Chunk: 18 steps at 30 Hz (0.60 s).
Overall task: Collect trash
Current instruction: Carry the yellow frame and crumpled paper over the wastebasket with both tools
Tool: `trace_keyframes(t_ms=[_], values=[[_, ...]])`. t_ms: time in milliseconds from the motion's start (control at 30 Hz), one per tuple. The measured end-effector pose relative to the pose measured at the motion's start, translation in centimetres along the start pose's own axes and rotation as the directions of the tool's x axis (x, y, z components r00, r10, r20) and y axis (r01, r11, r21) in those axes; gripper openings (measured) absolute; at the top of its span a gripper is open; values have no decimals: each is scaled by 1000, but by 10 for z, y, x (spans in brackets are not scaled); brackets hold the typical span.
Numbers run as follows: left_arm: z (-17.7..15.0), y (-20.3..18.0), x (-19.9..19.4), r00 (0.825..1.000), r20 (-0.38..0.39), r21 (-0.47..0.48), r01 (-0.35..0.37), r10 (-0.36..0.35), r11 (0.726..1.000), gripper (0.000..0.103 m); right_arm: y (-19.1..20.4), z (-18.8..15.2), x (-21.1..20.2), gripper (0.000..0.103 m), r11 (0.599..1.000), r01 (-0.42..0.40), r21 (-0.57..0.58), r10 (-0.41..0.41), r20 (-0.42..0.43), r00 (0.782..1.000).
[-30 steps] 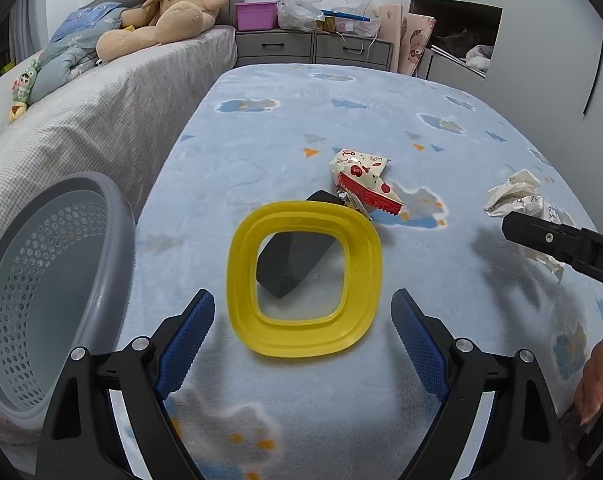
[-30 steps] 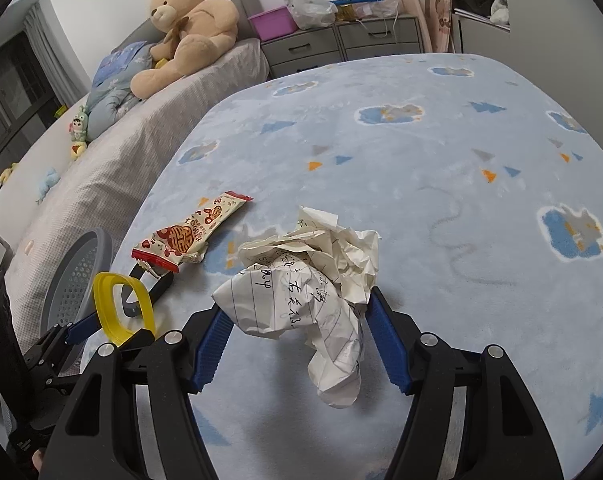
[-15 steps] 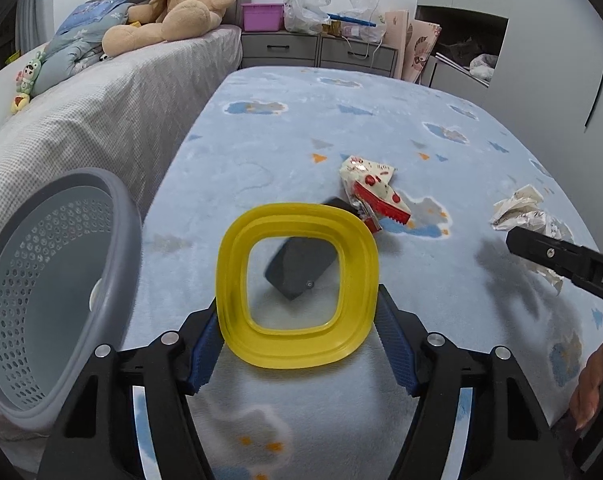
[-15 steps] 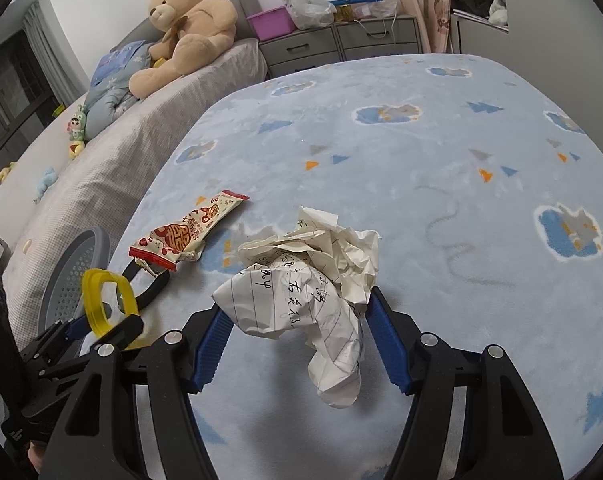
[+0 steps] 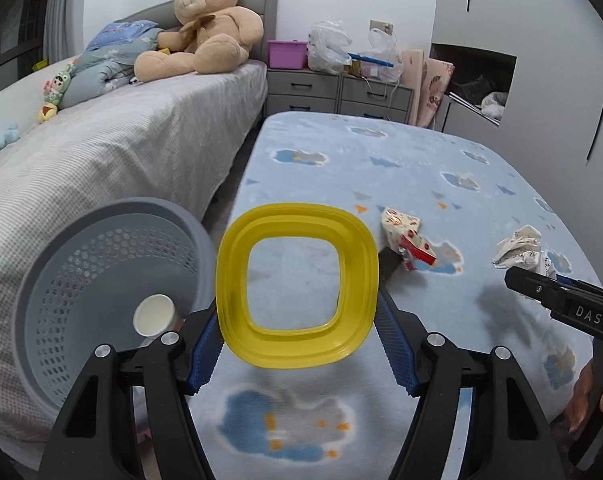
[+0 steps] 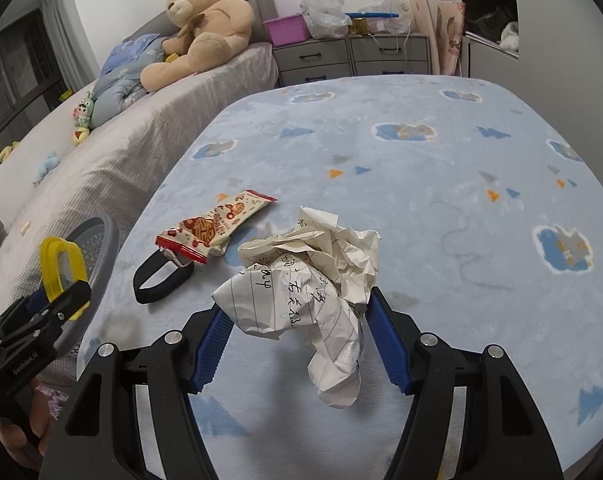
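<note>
My left gripper (image 5: 297, 334) is angled down toward the blue blanket (image 5: 441, 184), its blue pads (image 5: 205, 350) pressed against the two sides of the yellow square ring (image 5: 297, 288), which it holds off the blanket; a shadow lies on the fabric under the ring. The ring stands tilted, its opening facing my camera. Just to its left the grey perforated basket (image 5: 53, 280) leans with its mouth toward me, and I can see a white paper cup (image 5: 153, 315) lying inside it. From my right wrist camera the same ring shows edge-on in front of the basket rim, with the hand (image 6: 17, 436) that carries the left gripper low in the corner.

My right gripper (image 6: 297, 344) also points down at the blanket, and its jaws are closed at mid width on the crumpled lined paper (image 6: 309, 284), the pads touching both flanks of the wad; one tail of paper hangs down between the fingers. In the left view this gripper reaches in from the right edge, its tip at the paper.

Beyond the paper lies a red and white snack wrapper (image 6: 217, 228), one end resting over a black strap loop (image 6: 161, 280). Neither is touched by either gripper
</note>
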<state>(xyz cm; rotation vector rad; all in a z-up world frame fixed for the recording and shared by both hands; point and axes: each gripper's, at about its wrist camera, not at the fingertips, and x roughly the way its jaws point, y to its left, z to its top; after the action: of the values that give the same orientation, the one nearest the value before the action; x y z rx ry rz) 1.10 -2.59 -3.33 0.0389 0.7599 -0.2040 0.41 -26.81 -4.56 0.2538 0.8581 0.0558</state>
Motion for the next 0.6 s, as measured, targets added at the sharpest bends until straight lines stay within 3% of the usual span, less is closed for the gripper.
trace_keyframes(t_ms=[200, 600], values=[[4, 31, -26, 997, 45, 14, -67, 66, 998, 67, 27, 5, -1, 64, 998, -56, -42, 56, -6, 998], [21, 111, -53, 981, 73, -59, -173, 177, 983, 67, 133, 31, 7, 64, 960, -205, -189, 210, 10, 978]])
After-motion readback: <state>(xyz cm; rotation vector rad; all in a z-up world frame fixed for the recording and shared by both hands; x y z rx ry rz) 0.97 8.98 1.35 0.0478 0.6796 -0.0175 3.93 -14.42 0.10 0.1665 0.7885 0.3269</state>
